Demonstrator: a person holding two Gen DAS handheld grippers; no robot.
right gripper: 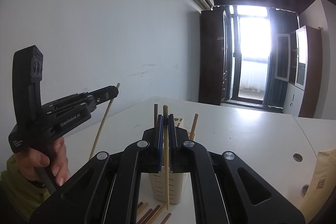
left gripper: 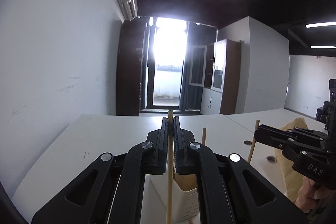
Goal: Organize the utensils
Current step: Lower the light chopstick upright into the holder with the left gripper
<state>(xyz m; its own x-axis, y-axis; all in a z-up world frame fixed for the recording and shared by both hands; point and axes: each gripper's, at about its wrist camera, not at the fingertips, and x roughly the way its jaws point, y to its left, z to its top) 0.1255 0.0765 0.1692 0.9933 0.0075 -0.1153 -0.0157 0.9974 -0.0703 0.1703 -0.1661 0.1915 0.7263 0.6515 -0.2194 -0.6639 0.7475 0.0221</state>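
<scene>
My left gripper [left gripper: 170, 126] is shut on a pale wooden chopstick [left gripper: 169, 177] held upright over a white slotted utensil holder [left gripper: 184, 201]. It also shows in the right wrist view [right gripper: 115, 91], holding that chopstick [right gripper: 103, 123] at a slant. My right gripper [right gripper: 165, 121] is shut on another pale chopstick [right gripper: 166, 169], upright in front of the white holder [right gripper: 166, 188]. The right gripper shows in the left wrist view [left gripper: 257, 133], with its chopstick [left gripper: 253, 144]. Two chopsticks [right gripper: 155, 113] stand in the holder. Several loose chopsticks [right gripper: 151, 213] lie on the table.
The white table [left gripper: 94, 140] has cable holes [right gripper: 297, 157]. A brown paper bag [right gripper: 321, 182] stands at the right. A white wall runs along the left; a bright doorway and cabinets lie beyond the table.
</scene>
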